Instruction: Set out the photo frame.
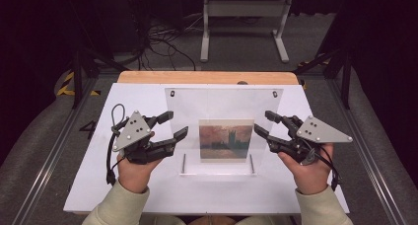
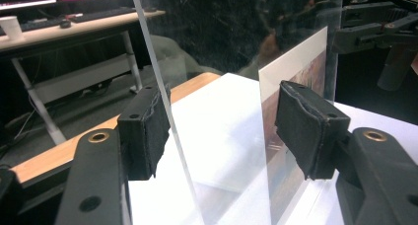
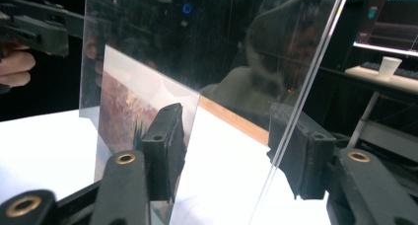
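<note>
A: Where is the clear acrylic picture frame (image 1: 224,131) now?

B: It stands on the white board (image 1: 98,185) that covers the desk (image 1: 207,77), near the middle and tilted back. A print of a reddish painting (image 1: 226,140) sits low between its two panes.

A: And the grippers?

B: One at each side edge. The left gripper (image 1: 173,124) has its jaws either side of the frame's left edge. In the left gripper view, the front pane's edge (image 2: 170,116) runs just beside one pad (image 2: 145,131), perhaps touching it. The other pad (image 2: 308,129) stands off the print. I read those jaws as apart, not clamped.

A: The right one?

B: The right gripper (image 1: 265,123) mirrors it. In the right gripper view one pad (image 3: 167,151) lies close in front of the print and the other (image 3: 300,151) sits behind the pane edge (image 3: 296,106). I see gaps there, so the jaws look apart and hold nothing.

A: Which step is this?

B: Either letting go or lining up a grasp; I cannot tell which. Closing would need both pads squared to the pane together.

A: Hand pose?

B: Both hands (image 1: 133,173) come from the near edge with palms inward, and the grippers point at the frame.
</note>
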Demonstrator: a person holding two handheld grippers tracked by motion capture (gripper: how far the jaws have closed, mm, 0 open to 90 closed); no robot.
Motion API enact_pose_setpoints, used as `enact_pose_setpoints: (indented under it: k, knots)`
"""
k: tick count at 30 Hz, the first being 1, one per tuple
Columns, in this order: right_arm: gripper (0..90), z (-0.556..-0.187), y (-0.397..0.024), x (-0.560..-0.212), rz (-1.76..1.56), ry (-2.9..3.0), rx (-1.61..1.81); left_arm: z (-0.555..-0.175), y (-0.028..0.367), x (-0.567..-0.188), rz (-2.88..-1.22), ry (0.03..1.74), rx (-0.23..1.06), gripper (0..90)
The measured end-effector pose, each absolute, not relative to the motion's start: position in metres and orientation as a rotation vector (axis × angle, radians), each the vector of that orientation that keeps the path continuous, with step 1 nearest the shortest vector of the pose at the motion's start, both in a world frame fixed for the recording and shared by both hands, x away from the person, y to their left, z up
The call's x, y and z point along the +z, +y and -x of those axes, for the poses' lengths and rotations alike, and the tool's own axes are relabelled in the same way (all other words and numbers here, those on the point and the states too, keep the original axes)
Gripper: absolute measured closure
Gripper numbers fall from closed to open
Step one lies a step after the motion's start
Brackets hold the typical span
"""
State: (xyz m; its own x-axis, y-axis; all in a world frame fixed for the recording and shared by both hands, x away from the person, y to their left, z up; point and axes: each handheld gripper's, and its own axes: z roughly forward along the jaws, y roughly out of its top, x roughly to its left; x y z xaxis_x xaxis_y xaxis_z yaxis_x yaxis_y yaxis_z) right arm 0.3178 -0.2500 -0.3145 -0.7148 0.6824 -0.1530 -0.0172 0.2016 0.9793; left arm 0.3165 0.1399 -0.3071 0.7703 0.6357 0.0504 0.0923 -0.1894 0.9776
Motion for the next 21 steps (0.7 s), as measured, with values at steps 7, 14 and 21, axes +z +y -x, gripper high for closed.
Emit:
enact_pose_setpoints:
  k: [7, 14, 21]
  knots:
    - [36.9, -0.321, -0.252, -0.319, -0.639, 1.901, 1.518, -0.321, 0.143, -0.310, -1.731, 0.589, 0.541, 35.4]
    - [32.7, -0.314, -0.262, -0.315, -0.638, 1.902, 1.514, -0.323, 0.155, -0.312, -1.739, 0.612, 0.516, 30.4]
    - [28.9, -0.309, -0.273, -0.312, -0.662, 1.909, 1.511, -0.319, 0.172, -0.317, -1.768, 0.629, 0.516, 26.7]
